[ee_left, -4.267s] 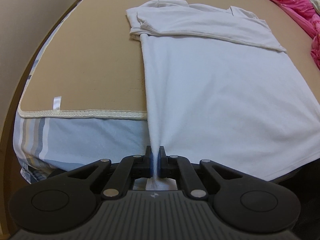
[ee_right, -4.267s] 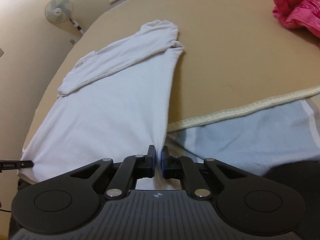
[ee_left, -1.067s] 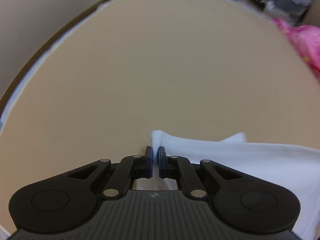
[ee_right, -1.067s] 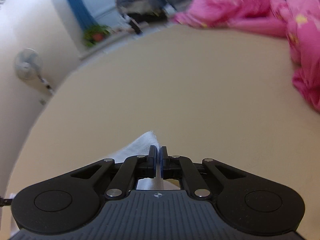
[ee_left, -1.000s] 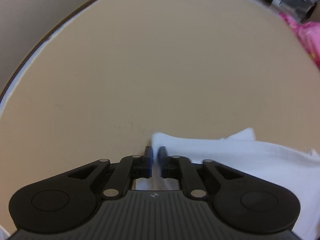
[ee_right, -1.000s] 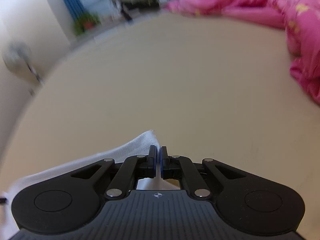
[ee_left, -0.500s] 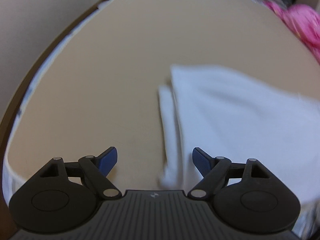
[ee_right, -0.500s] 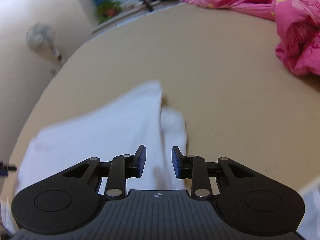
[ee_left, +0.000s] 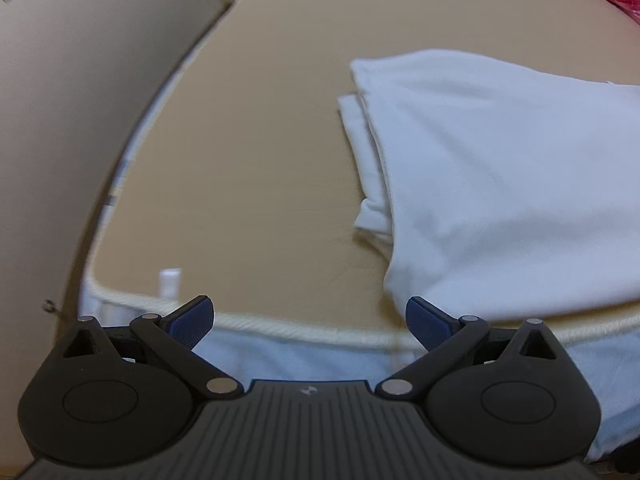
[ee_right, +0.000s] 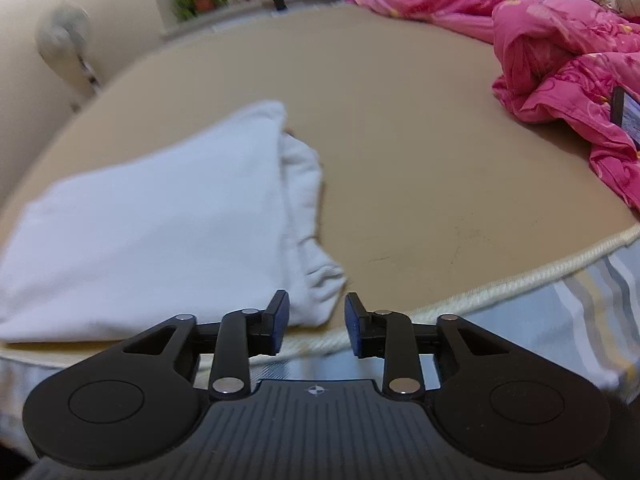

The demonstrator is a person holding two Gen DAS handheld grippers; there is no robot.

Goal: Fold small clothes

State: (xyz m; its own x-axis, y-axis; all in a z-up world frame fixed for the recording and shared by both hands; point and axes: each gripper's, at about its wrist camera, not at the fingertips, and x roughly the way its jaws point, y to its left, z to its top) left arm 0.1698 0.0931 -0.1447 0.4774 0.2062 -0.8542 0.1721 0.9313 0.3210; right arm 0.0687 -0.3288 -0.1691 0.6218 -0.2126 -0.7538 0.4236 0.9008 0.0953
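Note:
A white T-shirt (ee_left: 500,184) lies folded over on the tan mat (ee_left: 260,140), its bottom half laid on top of the sleeves. In the right wrist view the shirt (ee_right: 160,232) lies at the left, with a bunched sleeve edge at its right side. My left gripper (ee_left: 310,316) is open wide and empty, pulled back over the bed's front edge, just left of the shirt's near corner. My right gripper (ee_right: 316,320) is open and empty, close to the shirt's near right corner.
A pink quilt (ee_right: 560,60) is heaped at the far right of the bed. The mat's cream braided edge (ee_right: 500,284) runs along the front, with striped bedding (ee_right: 560,320) below it. A fan (ee_right: 64,40) stands by the wall at the left.
Both grippers carried the shirt's hem forward over the sleeves, then opened and let go. They have since drawn back toward the bed's front edge. The shirt now lies folded in half.

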